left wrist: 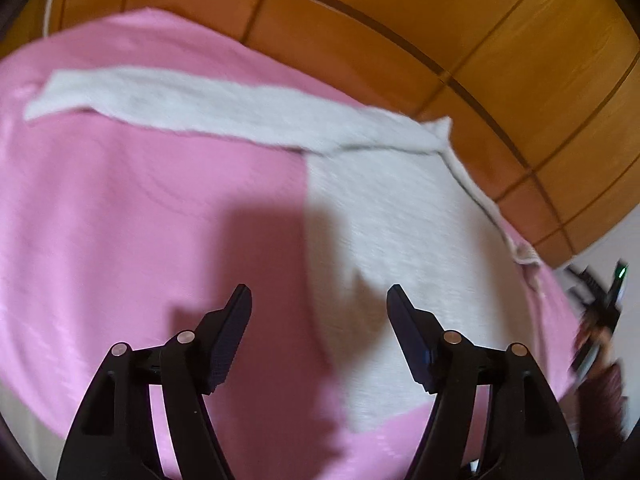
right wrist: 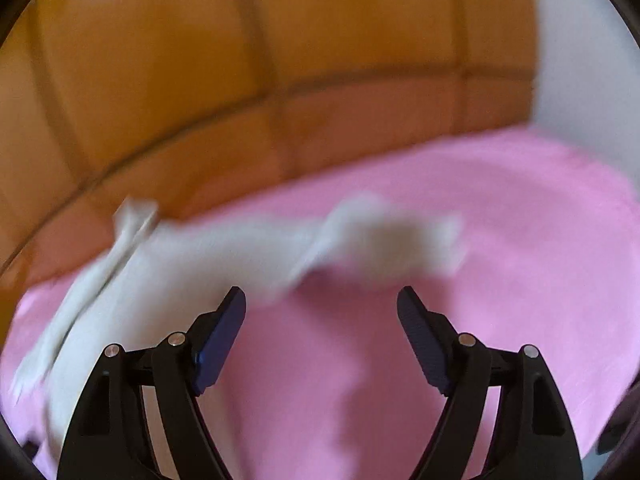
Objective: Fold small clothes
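Lying flat on the pink sheet (left wrist: pixel 120 208) of a bed, beside the wooden headboard (left wrist: pixel 460 20) — white garment (left wrist: pixel 384 216), body spread, 1 sleeve stretched straight sideways, probably laid out so for a fold across. Left tool (left wrist: pixel 319 294) hovering over its body, jaws apart, nothing between them. Right tool (right wrist: pixel 321 296) likewise open and empty — garment just beyond, blurred. No containers in view.

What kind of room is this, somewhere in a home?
Probably a bedroom, though that is a guess. A pink sheet covers a wide soft surface like a bed, a panelled wooden board like a headboard rises behind it, and a white garment lies spread for folding.
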{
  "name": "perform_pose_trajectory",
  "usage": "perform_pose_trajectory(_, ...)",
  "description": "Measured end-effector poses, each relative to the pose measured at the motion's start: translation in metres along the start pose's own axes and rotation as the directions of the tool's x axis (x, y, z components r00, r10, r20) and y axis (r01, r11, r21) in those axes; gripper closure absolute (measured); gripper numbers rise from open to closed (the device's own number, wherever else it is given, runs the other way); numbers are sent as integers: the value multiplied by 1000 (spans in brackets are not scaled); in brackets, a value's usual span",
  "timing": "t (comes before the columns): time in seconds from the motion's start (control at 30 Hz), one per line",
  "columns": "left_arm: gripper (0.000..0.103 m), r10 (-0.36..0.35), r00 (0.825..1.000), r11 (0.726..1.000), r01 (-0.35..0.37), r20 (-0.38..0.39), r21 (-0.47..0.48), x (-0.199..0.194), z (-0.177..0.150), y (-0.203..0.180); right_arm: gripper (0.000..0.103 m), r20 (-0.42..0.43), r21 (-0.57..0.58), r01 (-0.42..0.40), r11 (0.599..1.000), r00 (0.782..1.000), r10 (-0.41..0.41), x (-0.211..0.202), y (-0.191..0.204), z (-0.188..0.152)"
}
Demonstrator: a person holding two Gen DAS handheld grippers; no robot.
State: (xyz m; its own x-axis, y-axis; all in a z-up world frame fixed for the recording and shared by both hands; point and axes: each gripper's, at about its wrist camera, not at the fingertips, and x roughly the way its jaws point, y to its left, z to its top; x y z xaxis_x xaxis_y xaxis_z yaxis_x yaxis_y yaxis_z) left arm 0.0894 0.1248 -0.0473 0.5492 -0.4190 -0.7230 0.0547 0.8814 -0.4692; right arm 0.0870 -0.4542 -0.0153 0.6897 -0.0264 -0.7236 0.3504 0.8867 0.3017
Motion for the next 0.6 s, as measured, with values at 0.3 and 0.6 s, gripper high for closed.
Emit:
perform_pose_trajectory(0.3, 81, -32, 994, 999, 33, -103, 9, 31, -23, -29, 73, -193, -83, -191, 978, 966, 172, 9, 51, -94)
perform_pose_trajectory(0.6, 98, -21, 999, 998, 22, -28, 63, -7, -12, -34, 97, -92, -160, -272, 949, 961, 260, -72, 68, -79)
